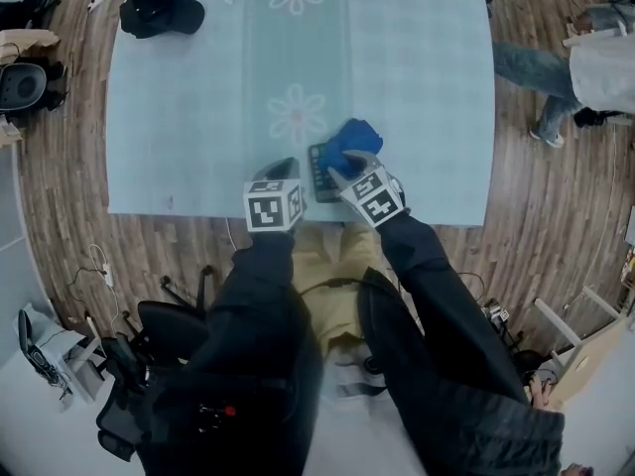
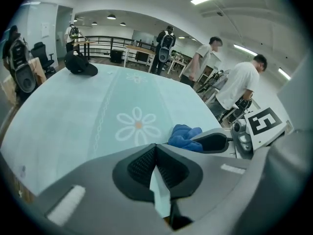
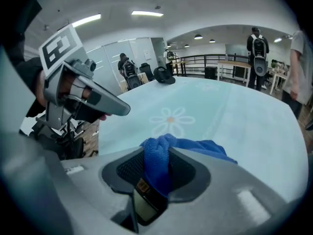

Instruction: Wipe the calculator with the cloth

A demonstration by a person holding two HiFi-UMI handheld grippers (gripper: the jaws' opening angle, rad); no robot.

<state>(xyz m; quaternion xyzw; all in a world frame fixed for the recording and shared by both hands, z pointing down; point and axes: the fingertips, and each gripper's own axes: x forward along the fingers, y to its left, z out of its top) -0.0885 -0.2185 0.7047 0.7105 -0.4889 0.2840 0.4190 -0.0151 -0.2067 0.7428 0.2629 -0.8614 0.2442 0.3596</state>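
Grips a bunched fold of the blue cloth (image 3: 195, 148) in the right gripper (image 3: 156, 168), jaws closed hard onto the fabric, loose remainder spilling ahead of the tips. Judged purpose: to give a padded wad under the tips for rubbing. Sets that wad over the far right part of the calculator (image 1: 319, 175), which lies flat near the front edge of the worktop (image 1: 179, 117), directly ahead of the person.

Stations the left gripper (image 1: 284, 171) just beside the calculator's left side, jaws meeting at the tips with nothing between them. Probably placed there to stop the calculator sliding under the strokes. Contact with the casing cannot be confirmed from any view.

Elsewhere on the worktop: a black cap (image 1: 159, 12) at the far left corner, well apart, and printed daisies (image 1: 296, 114) beyond the cloth. Nothing lying in the wiping path. Note the two grippers near one another: risk of a clash on strokes toward the left. Beyond the right edge: people (image 1: 595, 67) standing on the wood floor (image 1: 536, 196), clear of the work.
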